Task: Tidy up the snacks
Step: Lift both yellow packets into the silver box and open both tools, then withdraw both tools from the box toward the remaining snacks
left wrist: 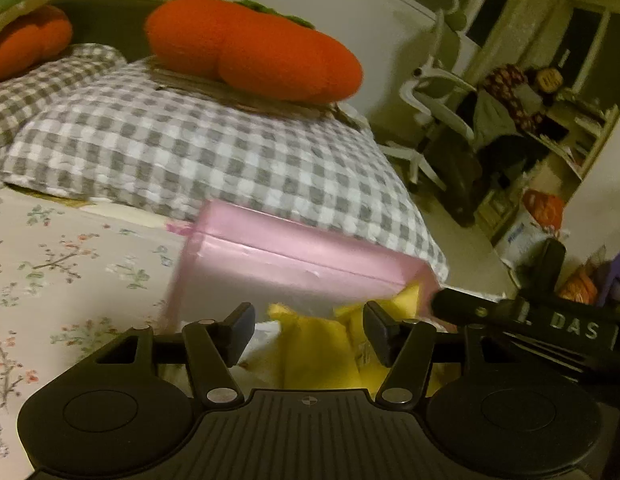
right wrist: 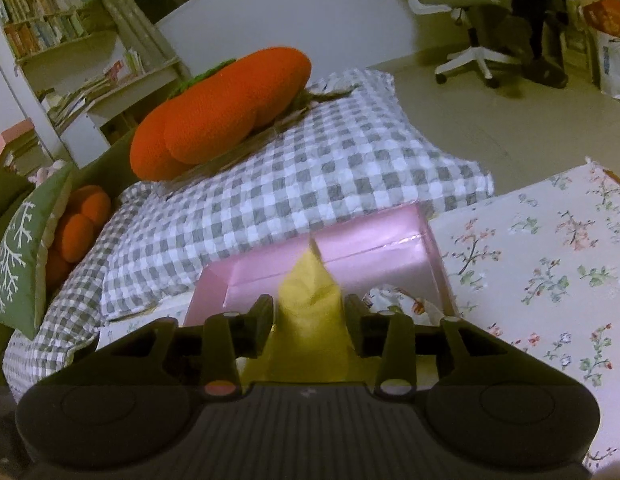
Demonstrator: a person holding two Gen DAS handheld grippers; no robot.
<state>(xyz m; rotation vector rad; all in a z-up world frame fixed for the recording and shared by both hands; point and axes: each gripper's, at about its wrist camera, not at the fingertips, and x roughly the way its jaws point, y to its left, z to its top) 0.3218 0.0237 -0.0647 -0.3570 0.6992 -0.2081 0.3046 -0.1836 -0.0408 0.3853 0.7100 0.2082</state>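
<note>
An open pink box (left wrist: pixel 301 256) (right wrist: pixel 390 236) lies on the floral bedsheet, against a checked pillow. In the right wrist view a yellow snack bag (right wrist: pixel 310 300) stands upright between the fingers of my right gripper (right wrist: pixel 310 320), over the box's near edge. The pads touch both of its sides. In the left wrist view my left gripper (left wrist: pixel 310 330) hangs open over the box. Yellow snack bags (left wrist: pixel 314 352) lie below the gap, and neither pad touches them. The right gripper's black body (left wrist: pixel 550 320) reaches in from the right. White printed packets (right wrist: pixel 410 304) lie inside the box.
Grey-and-white checked pillows (left wrist: pixel 189 152) (right wrist: pixel 310 168) lie behind the box, with an orange plush cushion (left wrist: pixel 249 48) (right wrist: pixel 221 108) on top. The floral sheet (left wrist: pixel 49 260) (right wrist: pixel 550 272) spreads on either side. A white office chair (left wrist: pixel 438 96) stands on the floor beyond the bed.
</note>
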